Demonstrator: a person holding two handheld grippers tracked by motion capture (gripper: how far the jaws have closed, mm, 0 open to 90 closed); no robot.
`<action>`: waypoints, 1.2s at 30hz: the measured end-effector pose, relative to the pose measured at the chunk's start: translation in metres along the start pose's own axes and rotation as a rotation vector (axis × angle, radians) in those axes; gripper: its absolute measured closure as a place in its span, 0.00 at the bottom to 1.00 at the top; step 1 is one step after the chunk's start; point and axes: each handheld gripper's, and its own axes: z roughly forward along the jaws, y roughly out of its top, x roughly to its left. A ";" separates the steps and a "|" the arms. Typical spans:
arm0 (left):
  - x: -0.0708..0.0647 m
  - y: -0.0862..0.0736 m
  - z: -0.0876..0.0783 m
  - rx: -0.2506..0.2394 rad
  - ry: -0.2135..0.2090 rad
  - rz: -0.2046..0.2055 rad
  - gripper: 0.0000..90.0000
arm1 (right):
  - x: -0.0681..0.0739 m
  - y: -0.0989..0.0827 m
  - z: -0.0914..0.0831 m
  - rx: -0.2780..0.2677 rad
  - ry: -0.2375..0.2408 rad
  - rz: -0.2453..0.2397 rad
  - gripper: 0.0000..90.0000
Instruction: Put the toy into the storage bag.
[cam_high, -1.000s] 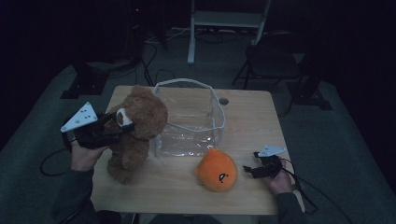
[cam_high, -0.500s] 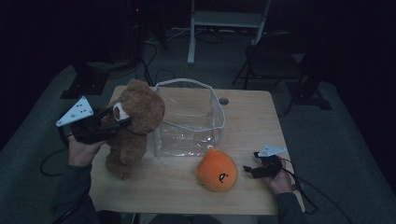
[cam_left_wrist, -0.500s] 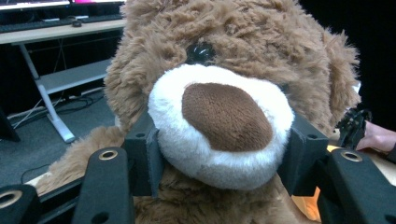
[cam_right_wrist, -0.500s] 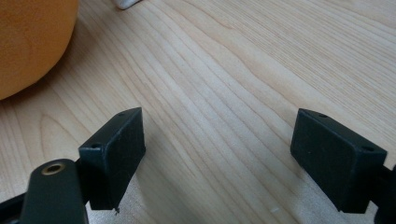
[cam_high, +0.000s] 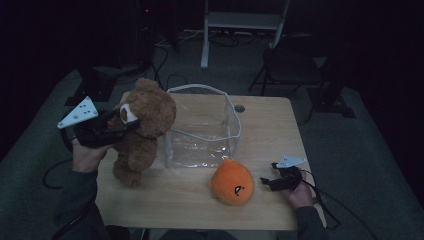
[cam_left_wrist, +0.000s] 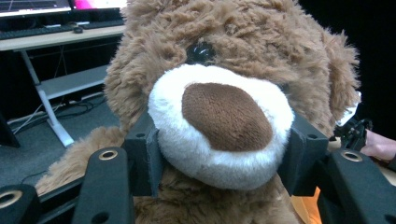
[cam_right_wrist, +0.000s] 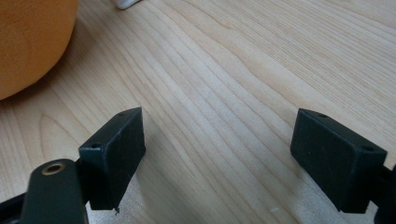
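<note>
A brown teddy bear (cam_high: 147, 125) stands upright at the table's left side, its feet near the wood. My left gripper (cam_high: 122, 117) comes in from the left and is shut on the bear's white snout. In the left gripper view the pads (cam_left_wrist: 149, 154) press both sides of the snout below the bear's face (cam_left_wrist: 233, 37). An orange round plush (cam_high: 231, 182) lies near the front edge and is the orange mass (cam_right_wrist: 28, 42) at the upper left of the right gripper view. My right gripper (cam_high: 267, 182) rests low on the table to its right, open (cam_right_wrist: 219, 154) over bare wood.
A clear plastic bin (cam_high: 202, 125) with a white rim stands mid-table, between the bear and the orange plush. The wooden table (cam_high: 270, 130) has a cable hole (cam_high: 239, 108) behind the bin. A chair (cam_high: 290, 65) and desk legs stand on the dark floor beyond.
The left gripper has drawn the bear a little left and up by its snout. The right gripper and orange plush have kept still.
</note>
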 end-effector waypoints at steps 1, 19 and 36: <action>0.001 0.001 0.000 0.001 -0.002 0.002 0.47 | 0.000 0.000 0.000 0.000 0.000 0.000 0.19; 0.009 0.012 0.007 0.003 -0.012 0.003 0.47 | 0.000 0.000 0.000 0.000 0.000 0.000 0.19; 0.012 0.028 0.011 0.010 -0.003 0.024 0.47 | 0.000 0.000 0.000 0.000 -0.001 0.002 0.19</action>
